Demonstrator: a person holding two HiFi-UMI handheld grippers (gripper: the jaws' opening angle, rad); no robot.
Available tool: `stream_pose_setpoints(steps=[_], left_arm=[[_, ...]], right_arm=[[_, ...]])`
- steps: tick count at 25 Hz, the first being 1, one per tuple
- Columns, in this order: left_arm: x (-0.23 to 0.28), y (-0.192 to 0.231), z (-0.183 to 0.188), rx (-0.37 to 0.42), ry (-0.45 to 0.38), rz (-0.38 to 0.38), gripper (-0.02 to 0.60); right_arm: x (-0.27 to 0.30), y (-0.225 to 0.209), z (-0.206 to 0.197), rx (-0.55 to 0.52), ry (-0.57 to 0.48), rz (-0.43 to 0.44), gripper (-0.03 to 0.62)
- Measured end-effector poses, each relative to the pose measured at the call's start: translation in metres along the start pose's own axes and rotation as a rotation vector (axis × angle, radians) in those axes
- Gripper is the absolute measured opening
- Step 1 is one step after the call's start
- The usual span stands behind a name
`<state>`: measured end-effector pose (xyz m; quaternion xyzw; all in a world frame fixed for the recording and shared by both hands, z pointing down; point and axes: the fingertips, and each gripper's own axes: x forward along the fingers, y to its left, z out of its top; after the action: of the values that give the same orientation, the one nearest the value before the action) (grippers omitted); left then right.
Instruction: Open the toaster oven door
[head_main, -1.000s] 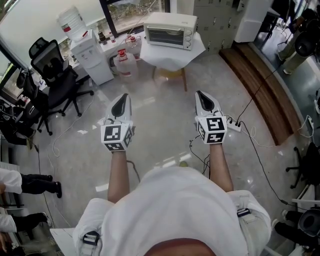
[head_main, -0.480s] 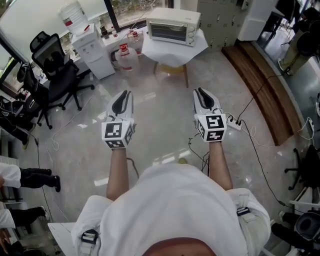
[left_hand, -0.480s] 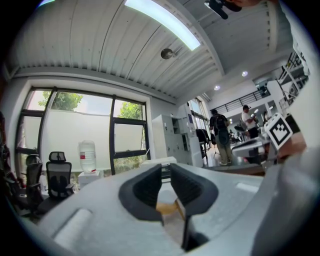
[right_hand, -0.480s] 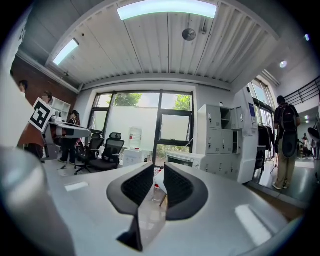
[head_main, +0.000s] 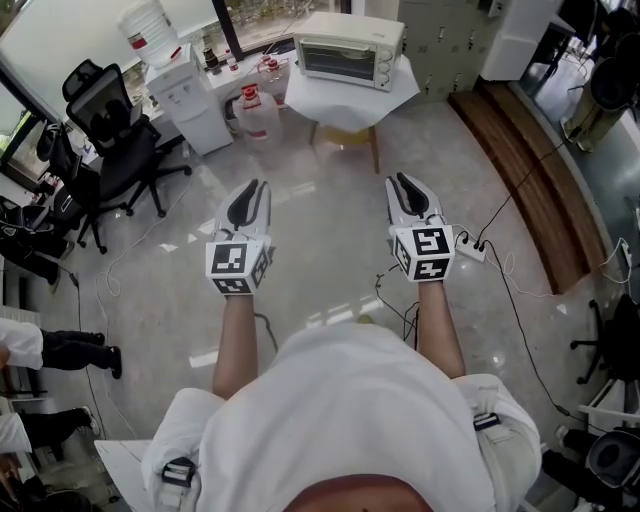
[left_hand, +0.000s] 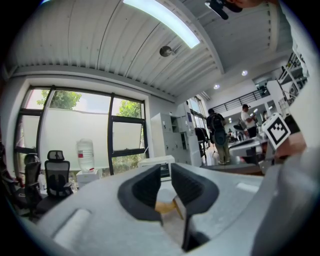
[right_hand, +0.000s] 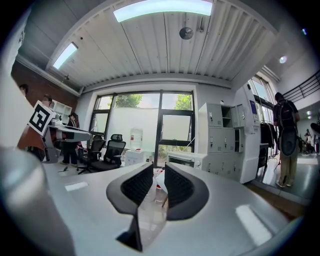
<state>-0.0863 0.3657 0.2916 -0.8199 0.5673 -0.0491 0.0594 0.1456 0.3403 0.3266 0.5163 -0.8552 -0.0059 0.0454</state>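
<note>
Well short of the shut oven (head_main: 349, 48), left gripper (head_main: 254, 186) and right gripper (head_main: 401, 180) have just been opening, jaws slightly apart and empty.

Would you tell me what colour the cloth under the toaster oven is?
The cloth is white, best seen in the head view.

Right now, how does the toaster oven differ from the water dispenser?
The toaster oven is a low, wide box with a glass door; the water dispenser is a tall cabinet carrying a water bottle. The toaster oven sits on a cloth-draped table; the water dispenser stands on the floor. Both are whitish.
</note>
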Motion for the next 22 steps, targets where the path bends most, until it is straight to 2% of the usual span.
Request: stream_pose_setpoints(steps=[9,22], left_arm=[[0.032,-0.019,0.004,0.009,0.005,0.007,0.063],[0.100,-0.070,0.003,0.025,0.016,0.005,0.063]], right_arm=[[0.010,-0.033,-0.002,0.006,-0.010,0.022,0.057],[0.024,-0.110,-0.019,0.011,-0.005,0.062,0.057]])
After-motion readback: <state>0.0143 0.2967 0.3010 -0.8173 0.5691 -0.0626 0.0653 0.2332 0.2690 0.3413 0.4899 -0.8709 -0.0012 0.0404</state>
